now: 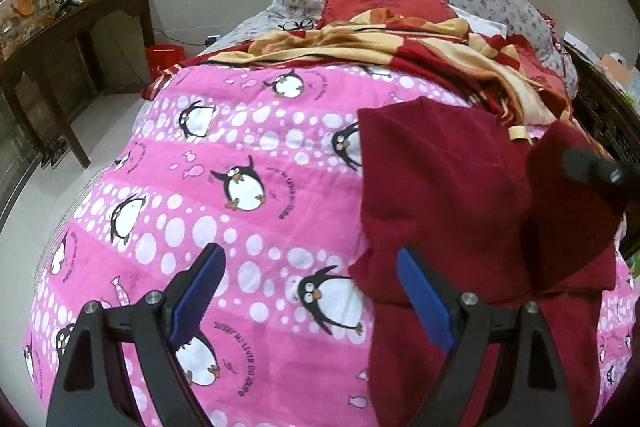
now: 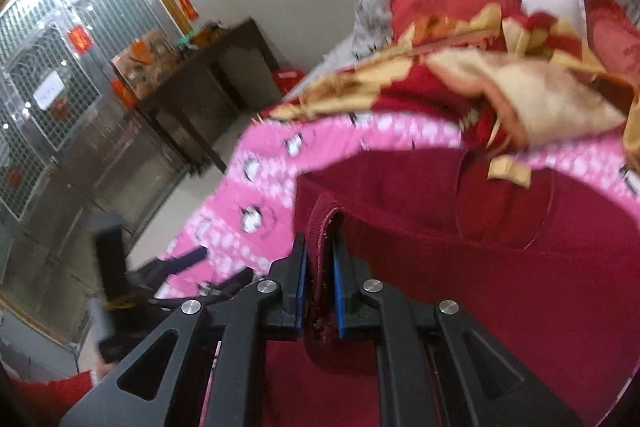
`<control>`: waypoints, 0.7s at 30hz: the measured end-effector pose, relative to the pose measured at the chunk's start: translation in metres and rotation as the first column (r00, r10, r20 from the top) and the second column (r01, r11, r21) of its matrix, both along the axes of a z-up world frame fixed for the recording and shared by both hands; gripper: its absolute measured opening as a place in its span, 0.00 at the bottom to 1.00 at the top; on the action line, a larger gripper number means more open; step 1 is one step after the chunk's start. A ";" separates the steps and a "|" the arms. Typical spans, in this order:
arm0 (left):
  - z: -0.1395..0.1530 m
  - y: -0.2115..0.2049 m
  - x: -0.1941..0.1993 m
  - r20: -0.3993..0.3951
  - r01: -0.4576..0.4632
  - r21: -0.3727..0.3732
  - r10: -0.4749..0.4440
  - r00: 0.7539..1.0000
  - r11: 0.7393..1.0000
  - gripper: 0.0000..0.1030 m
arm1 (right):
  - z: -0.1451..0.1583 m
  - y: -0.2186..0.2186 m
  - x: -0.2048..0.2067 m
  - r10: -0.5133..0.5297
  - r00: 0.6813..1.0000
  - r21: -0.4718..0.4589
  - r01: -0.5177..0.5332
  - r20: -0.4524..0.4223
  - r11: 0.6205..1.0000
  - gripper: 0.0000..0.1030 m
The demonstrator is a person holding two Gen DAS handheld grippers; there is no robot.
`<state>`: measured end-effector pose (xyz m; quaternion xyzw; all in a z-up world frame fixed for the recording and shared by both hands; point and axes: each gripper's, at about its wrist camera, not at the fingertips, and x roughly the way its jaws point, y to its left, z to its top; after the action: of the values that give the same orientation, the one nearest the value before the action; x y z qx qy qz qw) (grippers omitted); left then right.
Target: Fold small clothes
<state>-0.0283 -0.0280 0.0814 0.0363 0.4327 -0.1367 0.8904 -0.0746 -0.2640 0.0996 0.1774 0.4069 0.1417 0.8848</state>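
Our right claw (image 2: 319, 267) pinches the maroon garment's (image 1: 460, 195) hem; left claw (image 1: 308, 291) spread; folding seems barely begun.

Both wrist views share the bed (image 1: 248, 147)

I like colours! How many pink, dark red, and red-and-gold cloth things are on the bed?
Pink: 1, the quilt
Dark red: 1, the garment
Red-and-gold: 1, the blanket
Total: 3
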 end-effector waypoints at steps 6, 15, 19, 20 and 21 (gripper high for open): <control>-0.009 0.002 0.004 -0.014 -0.009 0.007 0.009 1.000 1.000 0.88 | -0.036 0.010 0.016 -0.009 0.997 0.015 0.010 -0.073 1.000 0.36; -0.015 0.001 0.006 -0.022 -0.010 0.006 0.010 1.000 1.000 0.88 | -0.063 0.026 0.031 -0.014 0.992 0.052 0.021 -0.126 0.998 0.36; -0.016 0.002 0.007 -0.025 -0.012 0.007 0.012 1.000 1.000 0.88 | -0.074 0.026 0.031 -0.008 0.988 0.082 0.021 -0.156 0.996 0.37; -0.016 0.002 0.007 -0.026 -0.013 0.007 0.013 1.000 1.000 0.88 | -0.077 0.027 0.031 -0.002 0.985 0.090 0.018 -0.170 0.996 0.38; -0.016 0.003 0.007 -0.027 -0.014 0.007 0.014 1.000 1.000 0.88 | -0.083 0.027 0.033 0.006 0.980 0.101 0.015 -0.199 0.995 0.40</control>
<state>-0.0212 -0.0253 0.0655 0.0343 0.4453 -0.1297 0.8852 -0.0414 -0.2368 0.0166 0.2365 0.4853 0.1418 0.8297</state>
